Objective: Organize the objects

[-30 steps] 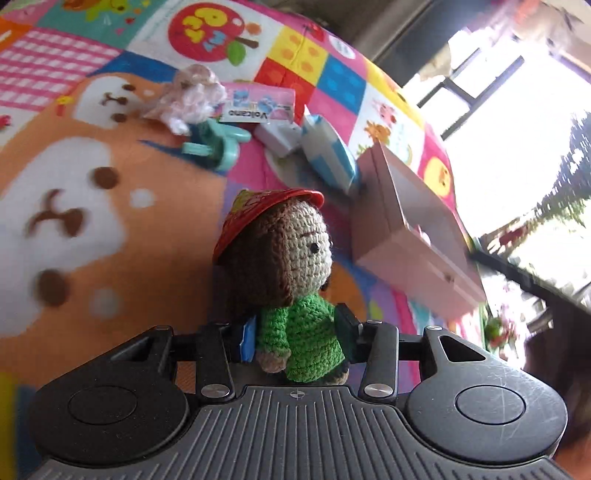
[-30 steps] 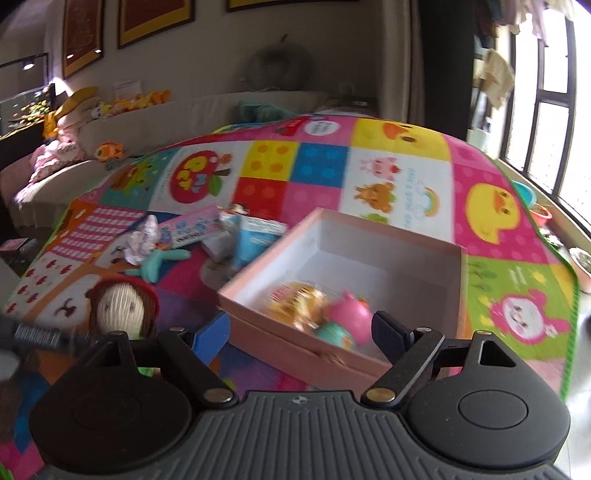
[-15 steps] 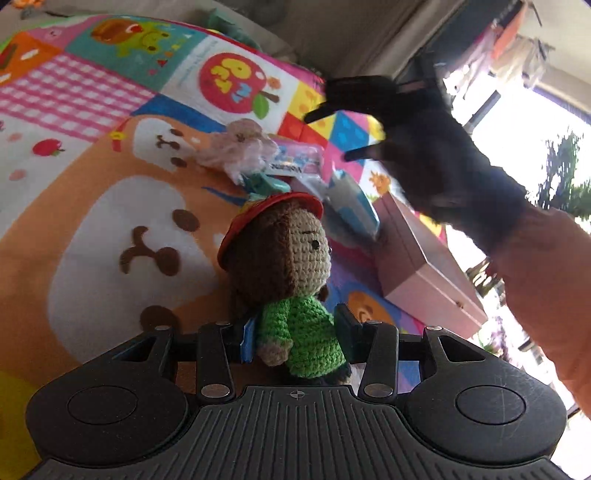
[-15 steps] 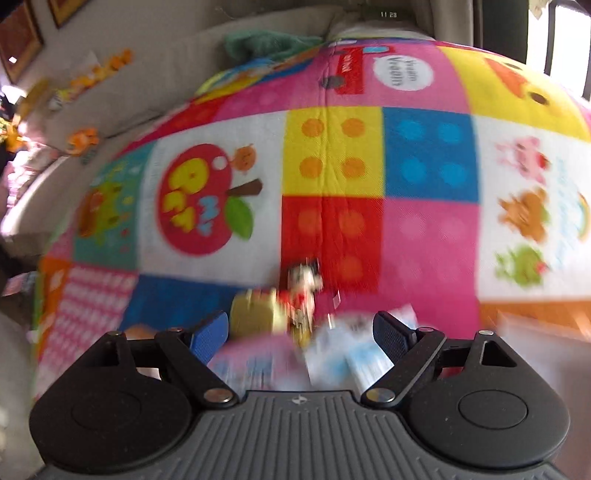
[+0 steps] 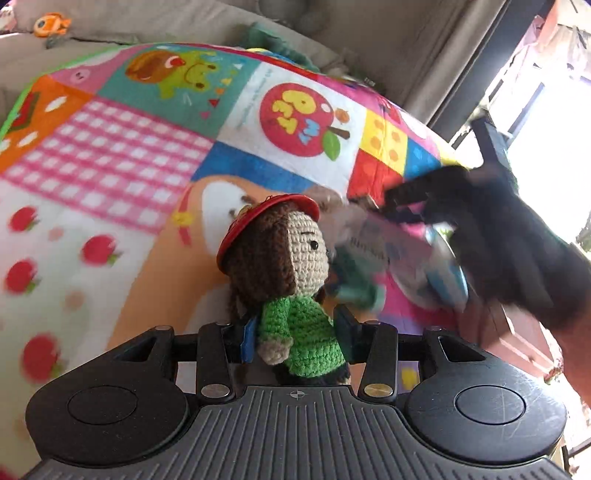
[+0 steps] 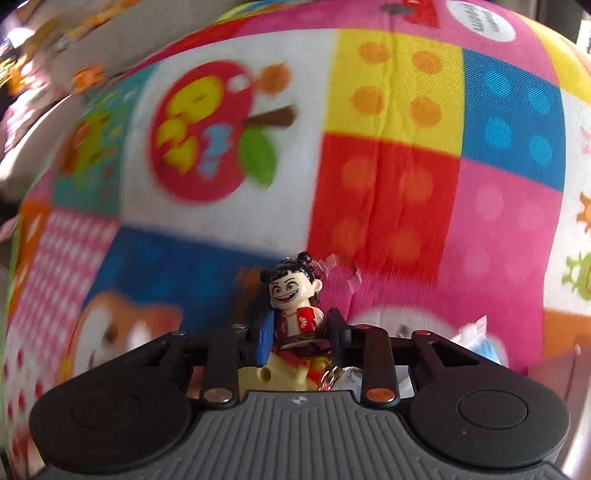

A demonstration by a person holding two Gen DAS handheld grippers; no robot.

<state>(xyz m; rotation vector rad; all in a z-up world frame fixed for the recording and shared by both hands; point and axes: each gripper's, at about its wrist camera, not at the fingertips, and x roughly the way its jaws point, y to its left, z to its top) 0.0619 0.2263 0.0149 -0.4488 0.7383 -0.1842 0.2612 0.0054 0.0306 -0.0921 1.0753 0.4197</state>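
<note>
My left gripper (image 5: 295, 332) is shut on a crochet doll (image 5: 291, 280) with a red hat, brown hair and green sweater, held upright above the colourful play mat (image 5: 129, 166). My right gripper (image 6: 301, 328) is shut on a small toy figure (image 6: 295, 306) with black hair buns, a grinning face and a red vest. In the left wrist view the right gripper shows as a dark blurred shape (image 5: 498, 236) over a pile of small items (image 5: 399, 258). The pink box (image 5: 517, 332) lies at the right edge, partly hidden.
A teal toy (image 5: 354, 284) and blue-and-white packets (image 5: 443, 280) lie just beyond the doll. A grey sofa (image 5: 147, 22) with an orange fish toy (image 5: 51, 25) runs behind the mat. A bright window (image 5: 554, 129) is at the right.
My right gripper swung from over the pink box to the pile, closed on the toy figure and now holds it. My left gripper kept the doll and tilted up toward the sofa.
</note>
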